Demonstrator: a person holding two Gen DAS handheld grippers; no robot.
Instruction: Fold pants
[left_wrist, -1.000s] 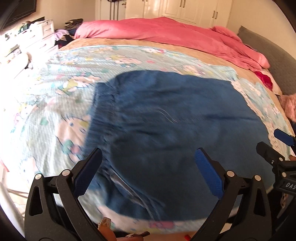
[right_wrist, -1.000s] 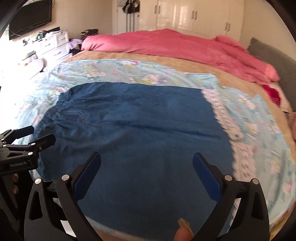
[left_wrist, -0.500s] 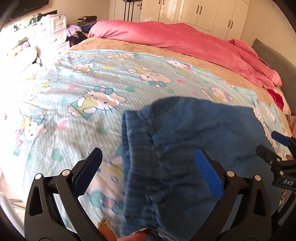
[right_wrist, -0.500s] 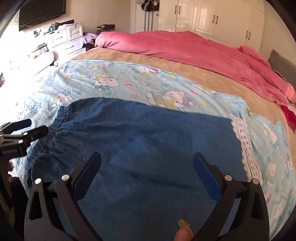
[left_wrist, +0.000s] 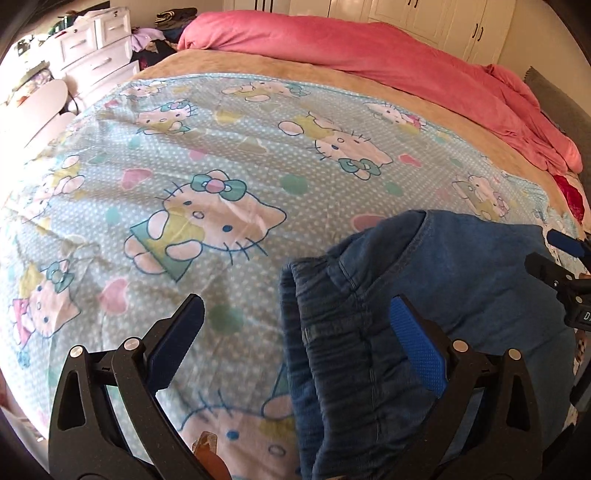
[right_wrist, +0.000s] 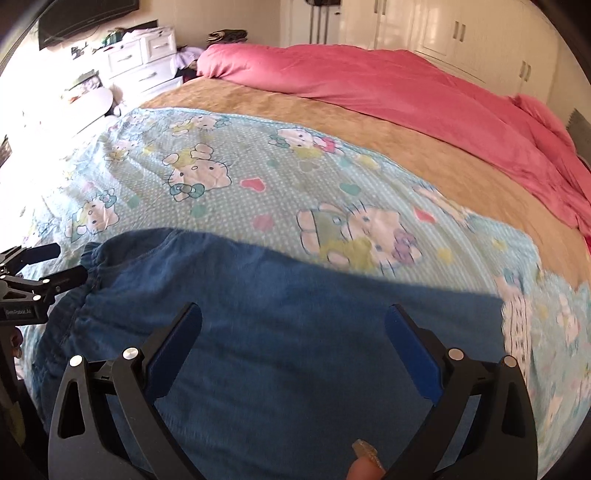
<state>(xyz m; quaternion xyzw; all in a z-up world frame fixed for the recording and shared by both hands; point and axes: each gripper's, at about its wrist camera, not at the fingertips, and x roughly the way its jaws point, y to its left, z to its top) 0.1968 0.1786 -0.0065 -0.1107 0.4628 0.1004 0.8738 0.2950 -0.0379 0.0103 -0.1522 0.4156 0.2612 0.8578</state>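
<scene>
The blue denim pants (right_wrist: 295, 332) lie on a Hello Kitty blanket (left_wrist: 207, 177) at the near edge of the bed. In the left wrist view the elastic waistband (left_wrist: 332, 332) bunches up between my left gripper's (left_wrist: 295, 317) open fingers, which hover over it and hold nothing. My right gripper (right_wrist: 293, 325) is open above the flat pants, holding nothing. The right gripper's tips show in the left wrist view (left_wrist: 554, 258). The left gripper shows at the left of the right wrist view (right_wrist: 40, 266), beside the waistband (right_wrist: 92, 266).
A pink duvet (right_wrist: 406, 85) is heaped across the far side of the bed, on a tan blanket (right_wrist: 332, 125). White drawers (left_wrist: 96, 55) stand at the far left. White wardrobes (right_wrist: 443, 29) line the back wall. A grey headboard (left_wrist: 554, 92) is on the right.
Both grippers have pulled back toward the near edge of the bed and tilted up. More blanket shows, less of the pants. The waistband has gone from flat to bunched up.
</scene>
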